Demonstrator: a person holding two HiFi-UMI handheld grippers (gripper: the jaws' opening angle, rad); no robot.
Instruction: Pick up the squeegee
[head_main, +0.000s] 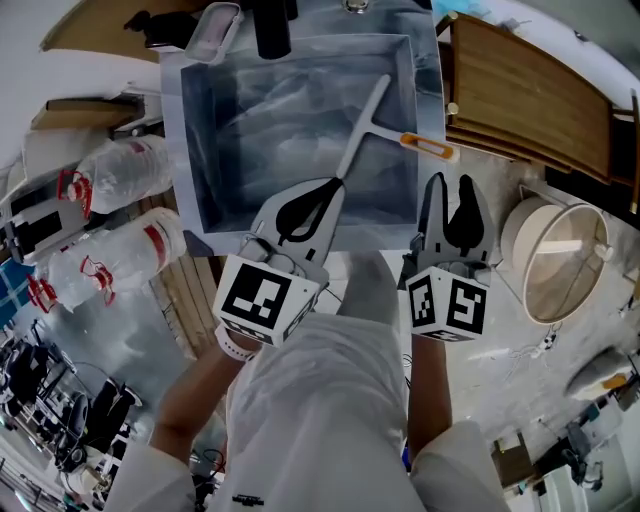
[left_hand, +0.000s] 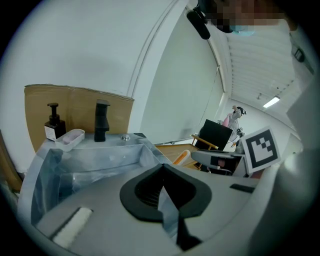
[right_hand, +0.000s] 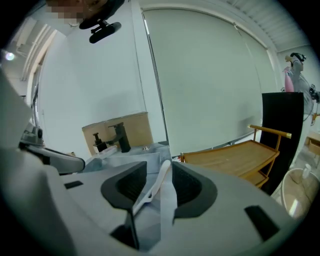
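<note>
Now R fingers (right_hand: 125, 187) apart; L fingers (left_hand: 145, 192) together

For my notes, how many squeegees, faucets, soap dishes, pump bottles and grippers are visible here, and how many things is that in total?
Squeegee: 1
Faucet: 1
Soap dish: 1
Pump bottle: 1
Grippers: 2, the left gripper and the right gripper
Total: 6

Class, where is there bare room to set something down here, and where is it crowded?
Free: the grey sink's left half, between its left wall and the white, orange-handled squeegee. Crowded: the clear plastic bottles left of the sink; the left gripper and right gripper by its near rim.
</note>
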